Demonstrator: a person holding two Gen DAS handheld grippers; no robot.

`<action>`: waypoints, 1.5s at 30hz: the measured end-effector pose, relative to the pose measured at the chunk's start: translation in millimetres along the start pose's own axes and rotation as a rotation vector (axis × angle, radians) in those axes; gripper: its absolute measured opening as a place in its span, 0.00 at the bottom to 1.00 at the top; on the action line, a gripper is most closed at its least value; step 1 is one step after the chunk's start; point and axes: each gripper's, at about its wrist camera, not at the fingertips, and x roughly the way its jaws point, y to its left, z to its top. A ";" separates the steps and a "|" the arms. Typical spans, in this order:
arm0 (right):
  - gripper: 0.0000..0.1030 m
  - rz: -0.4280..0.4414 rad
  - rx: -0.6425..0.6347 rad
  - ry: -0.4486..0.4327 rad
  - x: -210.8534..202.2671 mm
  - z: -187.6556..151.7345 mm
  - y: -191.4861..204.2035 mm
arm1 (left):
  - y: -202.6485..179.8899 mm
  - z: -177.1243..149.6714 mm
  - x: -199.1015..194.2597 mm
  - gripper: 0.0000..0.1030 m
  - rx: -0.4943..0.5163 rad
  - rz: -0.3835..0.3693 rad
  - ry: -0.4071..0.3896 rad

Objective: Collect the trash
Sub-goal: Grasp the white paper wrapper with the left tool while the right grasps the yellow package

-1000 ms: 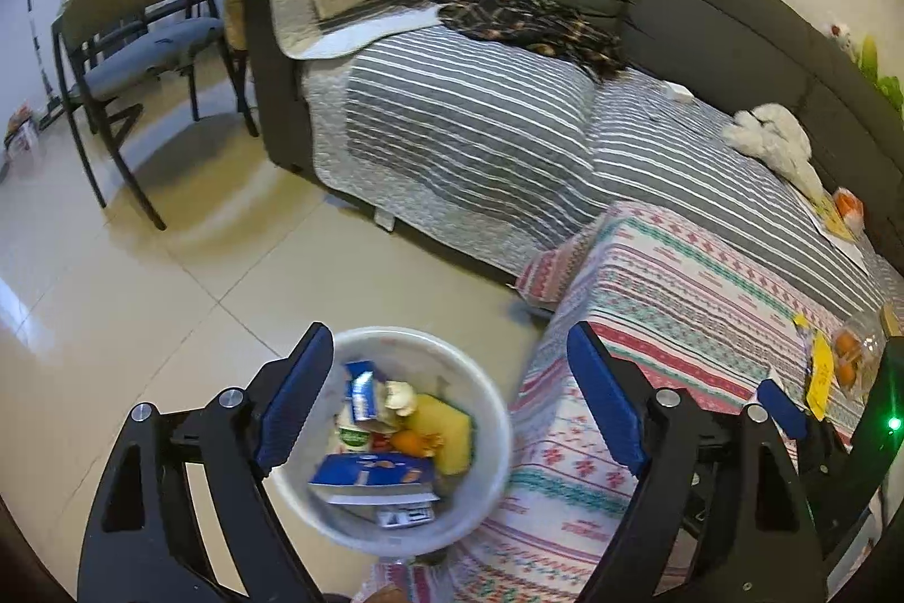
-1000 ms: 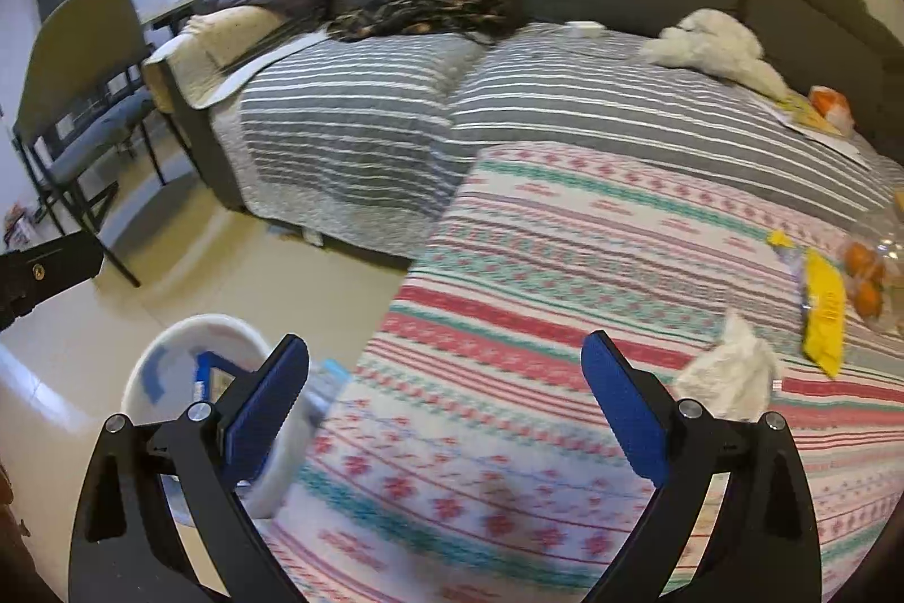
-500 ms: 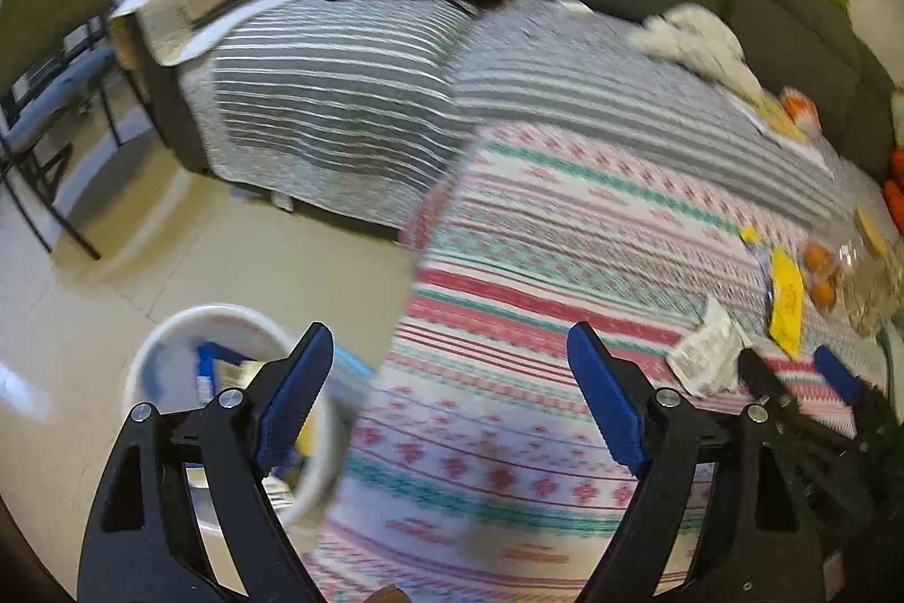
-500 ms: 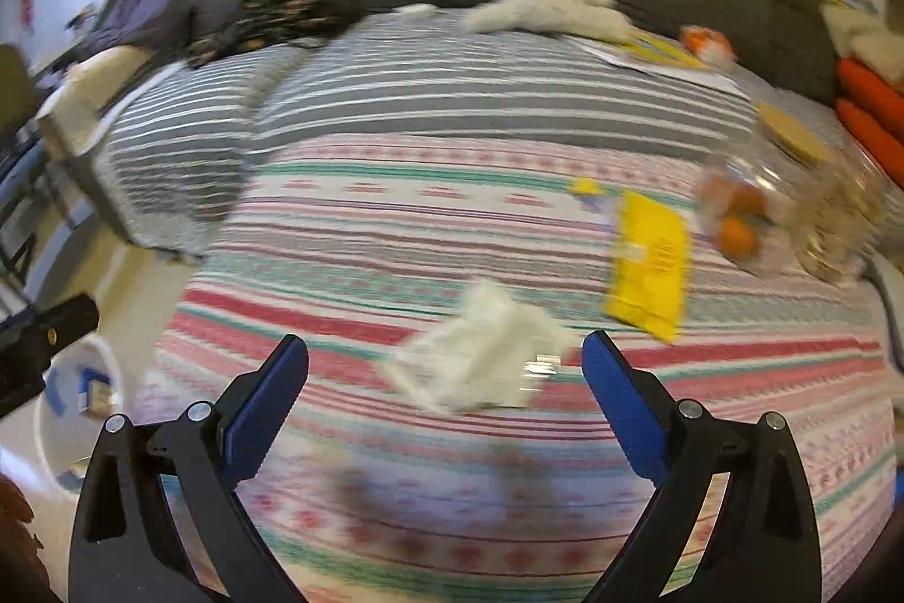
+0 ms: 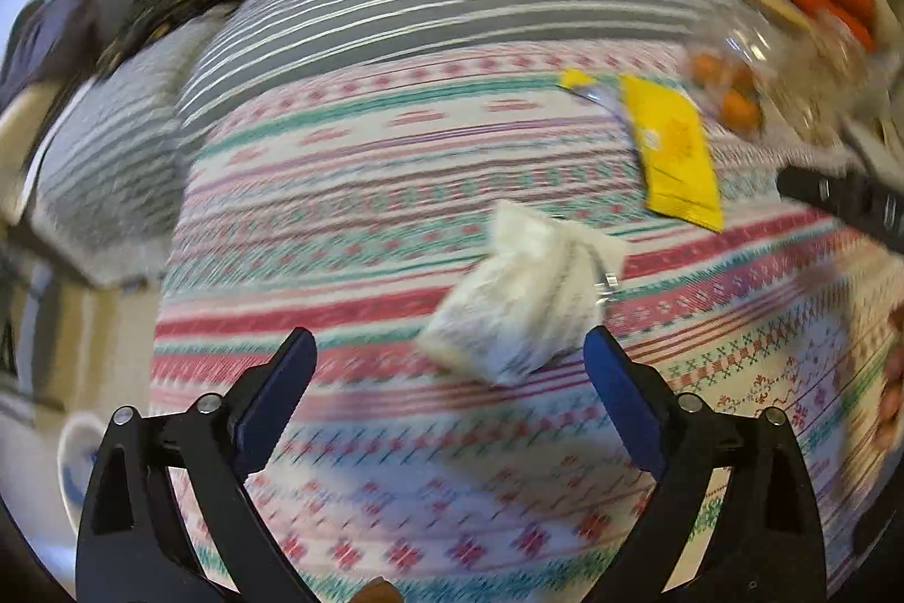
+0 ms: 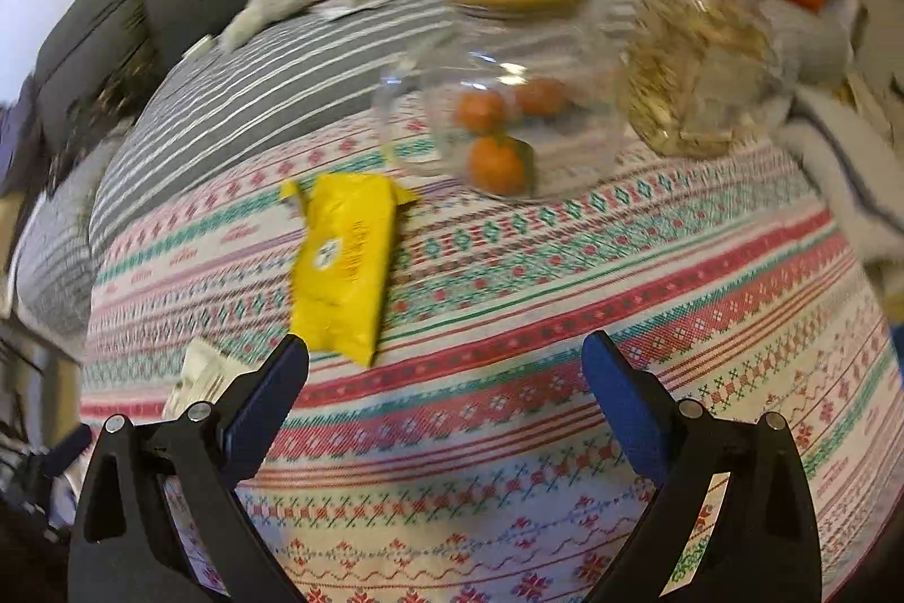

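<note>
A: What is different from a second ago?

B: Both views have swung away from the bin (image 5: 76, 456). A second back the left claw (image 5: 446, 368) hung right over it, and it was full of cartons. Now only a sliver of its white rim shows at the lower left of the left view, beside the patterned cloth (image 5: 395, 218).

A: And the claws themselves?

B: The left claw is spread wide with nothing between its pads. The right claw (image 6: 446, 371) is the same, wide apart and empty.

A: So where is the trash?

B: A crumpled white wrapper (image 5: 525, 292) lies on the cloth just ahead of the left claw, a little toward its right pad. The yellow packet (image 6: 344, 258) lies flat just beyond the right claw's left pad, near the jar (image 6: 508, 94) of oranges. The wrapper's edge (image 6: 198, 374) peeks out behind that same pad.

A: What does the swing mean for the job?

B: Likely the person has turned from the bin to fetch more. Each claw now faces one piece, the left on the wrapper and the right near the packet. Both pieces are untouched. The left view is badly blurred, so fine detail on the wrapper cannot be read.
</note>
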 end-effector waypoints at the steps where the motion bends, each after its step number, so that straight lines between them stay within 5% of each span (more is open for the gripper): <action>1: 0.92 0.006 0.016 0.009 2.9 2.6 -2.8 | -5.6 1.6 5.6 0.90 0.025 0.001 0.003; 7: 0.92 0.015 0.021 0.038 23.6 9.4 2.8 | -22.8 11.3 31.5 0.87 0.052 -0.090 0.018; 9: 0.92 0.013 0.016 0.049 32.4 9.8 7.9 | -32.1 14.6 40.2 0.69 0.073 -0.102 0.026; 12: 0.92 0.002 0.011 0.065 45.2 11.2 12.4 | -36.1 11.7 42.9 0.60 0.094 -0.086 0.010; 15: 0.92 0.007 0.001 0.084 58.7 12.6 20.5 | -26.7 9.2 36.6 0.33 0.067 -0.070 -0.008; 25: 0.93 -0.061 -0.125 0.013 88.2 16.3 65.3 | 29.1 -1.4 2.3 0.30 -0.106 -0.044 -0.044; 27: 0.87 -0.082 -0.158 -0.018 89.6 12.9 70.3 | 30.7 -3.9 -9.0 0.30 -0.106 -0.042 -0.067; 32: 0.14 -0.055 -0.229 -0.062 80.5 11.0 74.6 | 43.1 -4.3 -24.6 0.30 -0.160 -0.038 -0.097; 35: 0.12 0.031 -0.193 -0.035 70.1 12.9 64.3 | 51.8 -6.3 -32.2 0.30 -0.189 -0.030 -0.110; 45: 0.10 0.119 -0.240 -0.099 13.7 -1.7 76.8 | 80.0 -17.3 -68.5 0.30 -0.237 -0.004 -0.176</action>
